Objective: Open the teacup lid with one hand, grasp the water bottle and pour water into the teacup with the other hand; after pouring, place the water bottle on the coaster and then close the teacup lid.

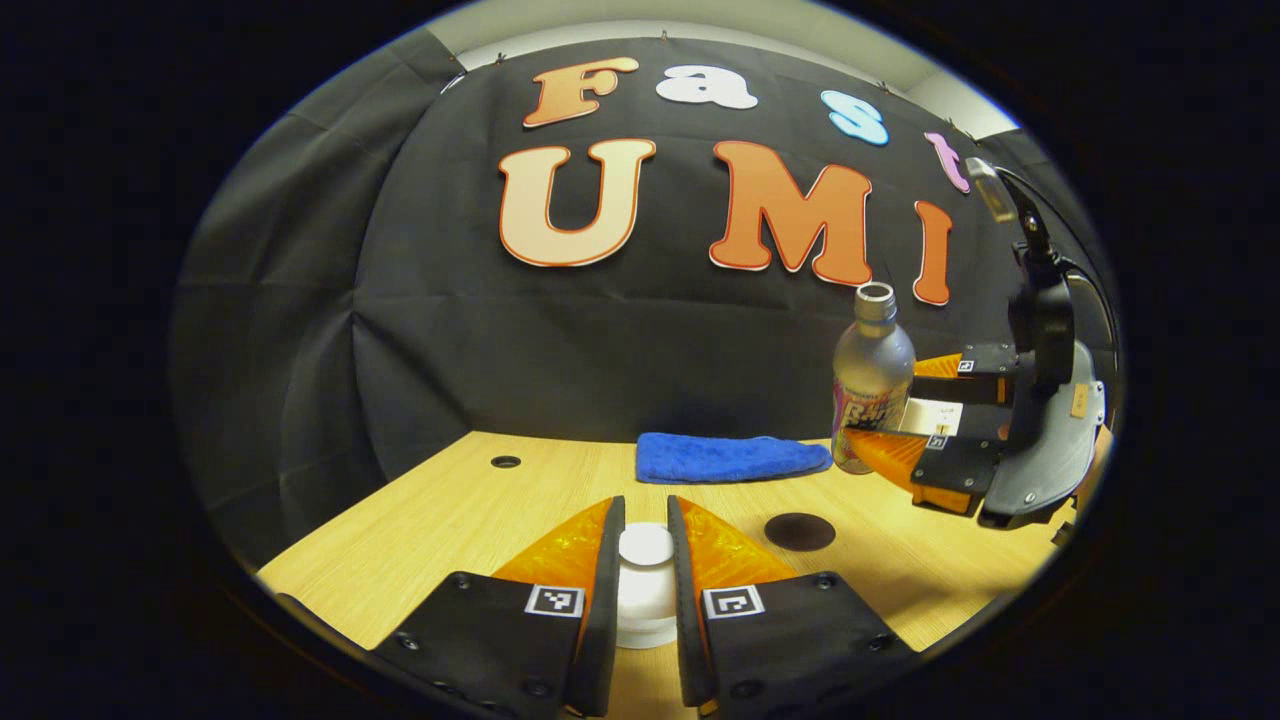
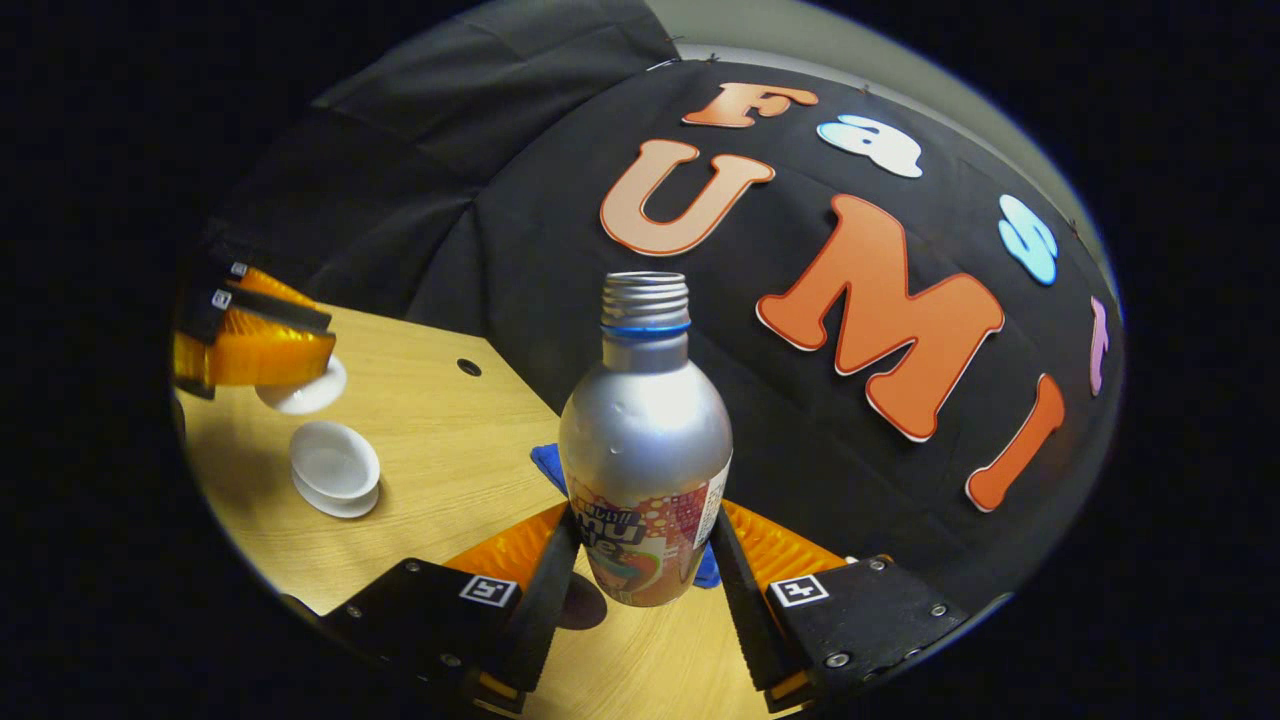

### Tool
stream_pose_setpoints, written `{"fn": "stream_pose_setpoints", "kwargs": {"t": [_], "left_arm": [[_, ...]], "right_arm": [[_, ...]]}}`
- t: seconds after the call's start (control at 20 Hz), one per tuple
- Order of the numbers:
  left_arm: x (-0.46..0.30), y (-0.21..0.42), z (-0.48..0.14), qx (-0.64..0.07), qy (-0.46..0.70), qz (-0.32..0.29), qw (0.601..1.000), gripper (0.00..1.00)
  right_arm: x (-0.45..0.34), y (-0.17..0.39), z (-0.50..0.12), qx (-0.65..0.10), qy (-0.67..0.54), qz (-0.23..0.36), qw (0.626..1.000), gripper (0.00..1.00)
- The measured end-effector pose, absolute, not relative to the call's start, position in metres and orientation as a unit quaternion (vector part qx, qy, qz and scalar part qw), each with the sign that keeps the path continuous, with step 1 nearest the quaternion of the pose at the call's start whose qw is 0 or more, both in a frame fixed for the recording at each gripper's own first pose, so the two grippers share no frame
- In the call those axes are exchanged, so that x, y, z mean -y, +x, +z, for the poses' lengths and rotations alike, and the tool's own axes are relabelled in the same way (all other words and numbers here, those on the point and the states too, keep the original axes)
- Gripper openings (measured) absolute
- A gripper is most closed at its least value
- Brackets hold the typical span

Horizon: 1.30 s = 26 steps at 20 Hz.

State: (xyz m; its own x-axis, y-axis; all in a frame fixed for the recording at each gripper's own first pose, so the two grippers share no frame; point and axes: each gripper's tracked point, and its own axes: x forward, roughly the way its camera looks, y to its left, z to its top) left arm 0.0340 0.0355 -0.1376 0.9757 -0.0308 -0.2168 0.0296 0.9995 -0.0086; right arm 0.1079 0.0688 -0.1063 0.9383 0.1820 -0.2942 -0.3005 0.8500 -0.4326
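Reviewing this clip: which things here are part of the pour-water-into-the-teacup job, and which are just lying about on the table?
Part of the job:
- teacup lid, gripped in the left tongs
- open teacup on the table
- water bottle, uncapped, gripped in the right tongs
- dark round coaster

Lying about:
- blue cloth at the table's far edge

Both grippers (image 1: 646,560) (image 2: 640,560) clamped (loads aloft)
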Motion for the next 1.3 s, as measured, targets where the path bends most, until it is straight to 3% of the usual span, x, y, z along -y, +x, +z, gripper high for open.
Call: {"fn": "stream_pose_setpoints", "kwargs": {"t": [0.6, 0.85, 1.3], "left_arm": [[-0.037, 0.054, -0.212, -0.174, -0.007, -0.001, 0.985, 0.30], [-0.035, 0.057, -0.222, -0.183, -0.006, -0.004, 0.983, 0.27], [-0.037, 0.057, -0.225, -0.181, 0.000, -0.007, 0.983, 0.33]], "right_arm": [[-0.050, 0.110, -0.135, -0.161, -0.147, 0.113, 0.969, 0.77], [-0.042, 0.120, -0.150, -0.176, -0.117, 0.107, 0.972, 0.77], [-0.043, 0.133, -0.180, -0.201, -0.093, 0.107, 0.969, 0.77]]}}
